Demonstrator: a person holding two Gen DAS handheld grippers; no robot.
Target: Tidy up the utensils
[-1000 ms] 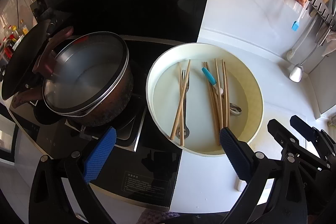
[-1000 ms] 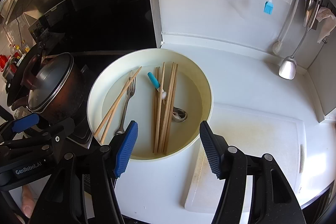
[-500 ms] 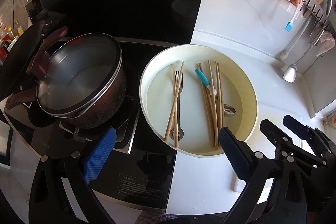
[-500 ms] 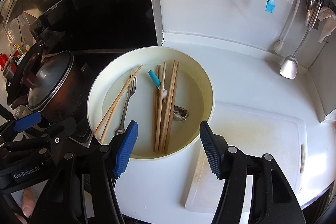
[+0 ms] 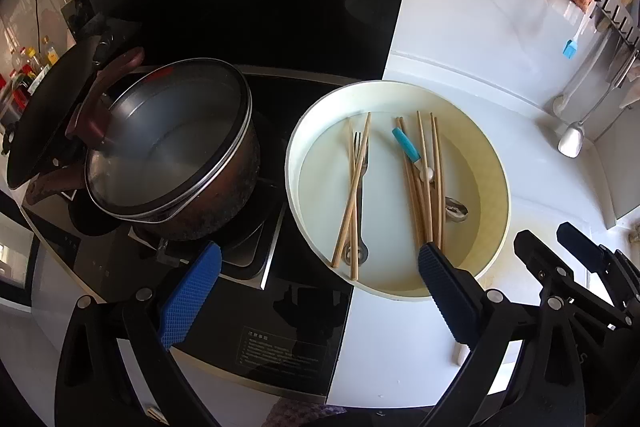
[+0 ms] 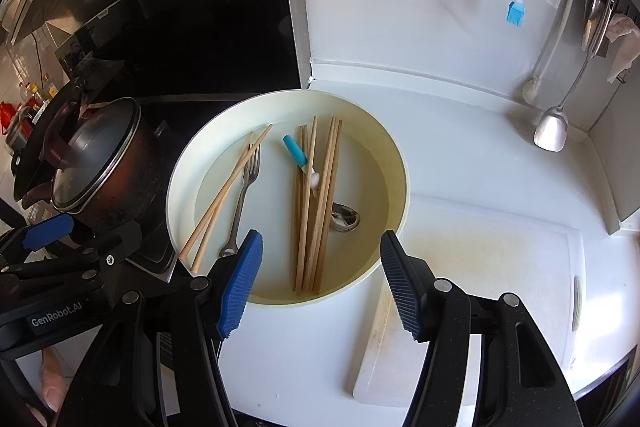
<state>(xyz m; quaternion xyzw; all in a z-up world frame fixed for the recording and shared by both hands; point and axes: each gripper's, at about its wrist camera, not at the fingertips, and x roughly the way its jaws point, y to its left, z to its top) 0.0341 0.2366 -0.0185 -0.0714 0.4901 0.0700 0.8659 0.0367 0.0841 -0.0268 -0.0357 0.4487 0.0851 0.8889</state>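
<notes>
- The utensils lie loose in a round cream basin (image 6: 384, 147) on the white counter (image 6: 460, 155): a bundle of wooden chopsticks (image 6: 316, 203) down the middle, a separate pair of chopsticks (image 6: 224, 199) slanting at the left, a metal fork (image 6: 242, 199) beside that pair, and a spoon with a blue handle (image 6: 298, 155) lying across the bundle, its bowl poking out on the right
- Right hand-held gripper (image 6: 320, 283) hangs over the near rim of the basin, jaws spread wide and holding nothing; the bundle's near ends lie between its fingers
- Left hand-held gripper (image 5: 316, 291) is likewise spread and empty, over the seam between hob and counter
- Judged from this, the step in hand is an approach to the basin; the mixed heap fits sorting that is either starting or partly done
- A pick from the bundle would call for lowering past the rim and closing on thin, round sticks that may roll or splay
- In the way: the basin wall, and the spoon lying over the bundle
- Around: a lidded pot (image 5: 172, 155) on the hob just left of the basin, a white cutting board (image 6: 492, 291) to its right, and a wall rail with a hanging ladle (image 6: 552, 131) and blue brush (image 6: 516, 11)
</notes>
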